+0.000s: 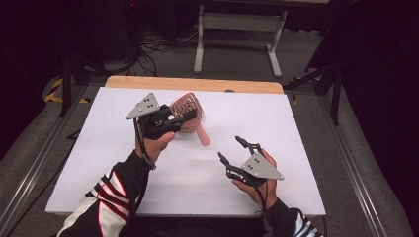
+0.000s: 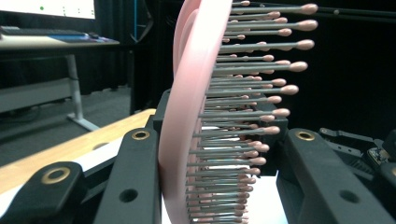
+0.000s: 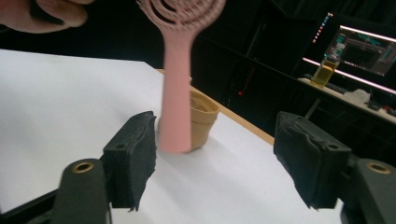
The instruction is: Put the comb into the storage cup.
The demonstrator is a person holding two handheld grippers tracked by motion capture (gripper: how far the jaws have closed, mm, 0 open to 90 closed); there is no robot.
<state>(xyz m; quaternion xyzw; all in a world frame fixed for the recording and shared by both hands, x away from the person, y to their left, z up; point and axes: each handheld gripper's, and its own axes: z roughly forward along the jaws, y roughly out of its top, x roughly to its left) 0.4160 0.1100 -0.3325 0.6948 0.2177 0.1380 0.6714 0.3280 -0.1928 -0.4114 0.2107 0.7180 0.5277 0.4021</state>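
The white table (image 1: 99, 163) is lying under your forearms, with its wooden edge (image 1: 192, 84) showing along the far side and a grey floor beyond it. Your left gripper (image 1: 185, 116) is sitting over the far left-centre of the table, and it is gripping the head of the pink hairbrush (image 1: 190, 111); in the left gripper view the brush head (image 2: 187, 116) is standing edge-on between the two black jaws, its pink-tipped bristles (image 2: 261, 84) pointing to the right of that view, the left jaw pressing against the back of the head. The brush handle (image 1: 202, 136) is slanting down from the head toward you and to the right. In the right gripper view the handle (image 3: 176, 93) is hanging nearly straight down, its tip just above the white surface and in front of a small tan pot (image 3: 203, 119) that is standing near the table's far edge. Your right gripper (image 1: 232, 150) is hovering over the near right-centre of the table, well apart from the brush, with its jaws spread wide and nothing between them
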